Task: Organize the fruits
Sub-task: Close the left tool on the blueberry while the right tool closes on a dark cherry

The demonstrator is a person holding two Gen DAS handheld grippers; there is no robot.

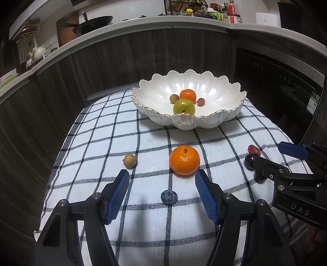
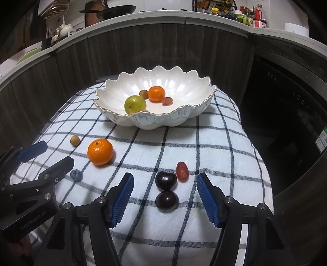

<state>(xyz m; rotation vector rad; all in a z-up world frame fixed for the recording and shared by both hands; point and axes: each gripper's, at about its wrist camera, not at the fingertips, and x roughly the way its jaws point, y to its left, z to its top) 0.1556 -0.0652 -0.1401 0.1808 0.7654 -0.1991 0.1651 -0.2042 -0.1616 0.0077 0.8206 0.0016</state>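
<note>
A white scalloped bowl (image 1: 204,122) (image 2: 155,122) at the far side of the checked cloth holds a green fruit (image 1: 184,106), a tangerine, a longan and a grape. On the cloth lie a tangerine (image 1: 184,160) (image 2: 100,151), a longan (image 1: 130,160), a blueberry (image 1: 169,196) (image 2: 76,175), a red grape (image 2: 182,171) and two dark cherries (image 2: 166,180) (image 2: 166,201). My left gripper (image 1: 161,176) stands open around the blueberry without touching it. My right gripper (image 2: 165,177) is open with both cherries between its fingers, pads apart from them.
The checked cloth (image 1: 114,143) covers a small table whose edges drop off left and right. Dark wood cabinet fronts (image 1: 122,57) stand behind it, under a counter with a pan (image 1: 96,22) and bottles (image 1: 231,12). A dark appliance front (image 2: 286,98) is on the right.
</note>
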